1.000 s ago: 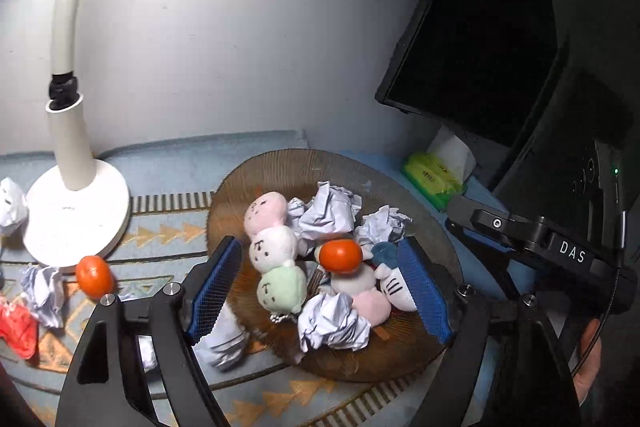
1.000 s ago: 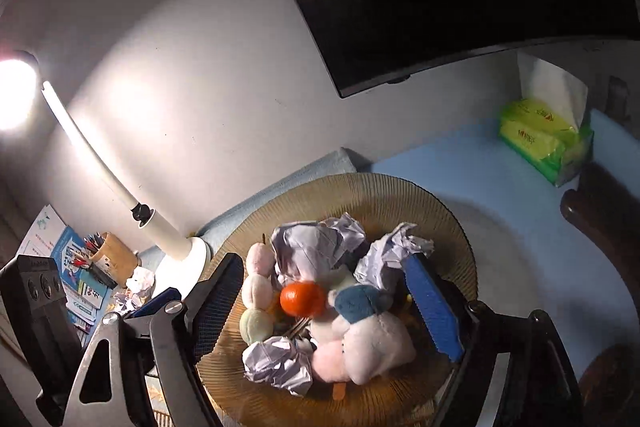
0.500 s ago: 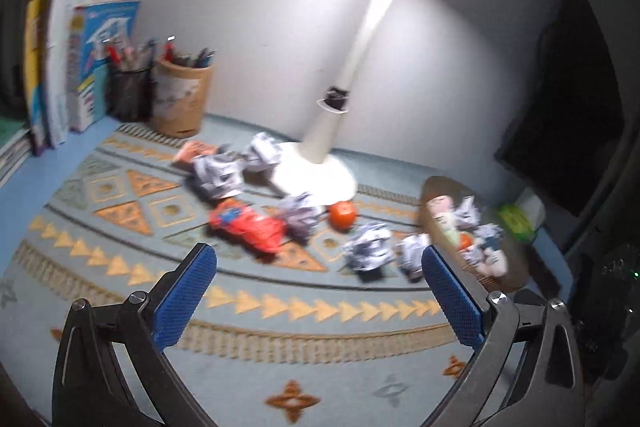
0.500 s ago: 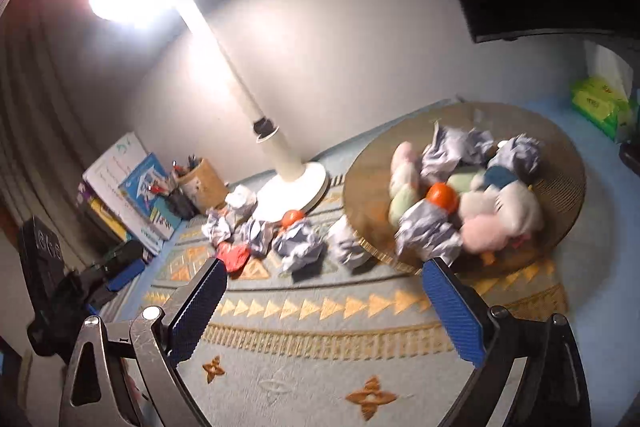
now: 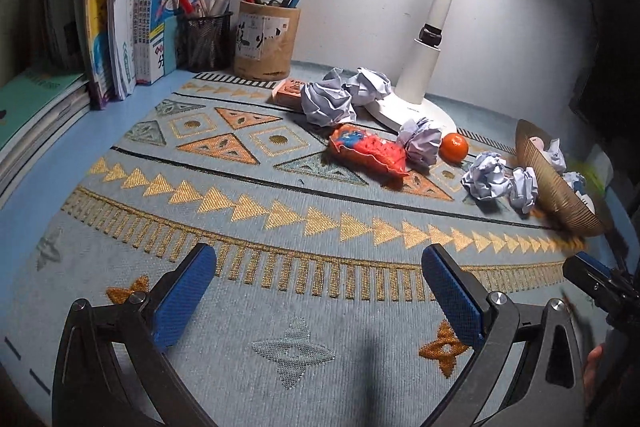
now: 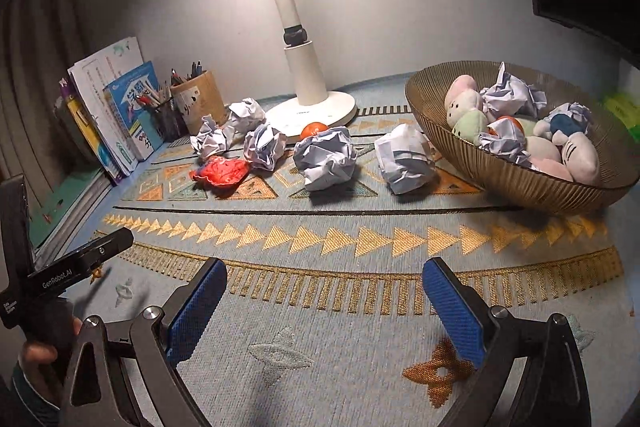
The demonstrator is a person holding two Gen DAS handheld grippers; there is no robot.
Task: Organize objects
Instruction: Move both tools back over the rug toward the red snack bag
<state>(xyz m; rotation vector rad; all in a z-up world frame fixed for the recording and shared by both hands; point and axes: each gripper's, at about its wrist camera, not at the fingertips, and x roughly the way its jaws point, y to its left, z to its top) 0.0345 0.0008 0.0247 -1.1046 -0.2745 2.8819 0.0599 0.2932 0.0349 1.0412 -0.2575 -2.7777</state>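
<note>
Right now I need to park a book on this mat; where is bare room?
Free: the near mat, from the gold triangle band to both grippers' open fingers, and the left patterned stretch before the books. Crowded: the row of paper balls, red packet and orange between lamp base and bowl.

You see a woven cloth mat [image 6: 320, 227], matt and coarse. The bowl [image 6: 520, 183] looks ribbed and glossy. Crumpled paper balls [image 6: 325, 159] show sharp creases. The lamp [image 6: 304, 79] is smooth white plastic. Both grippers' pads [image 5: 182, 301] are textured blue on dark matt frames.
</note>
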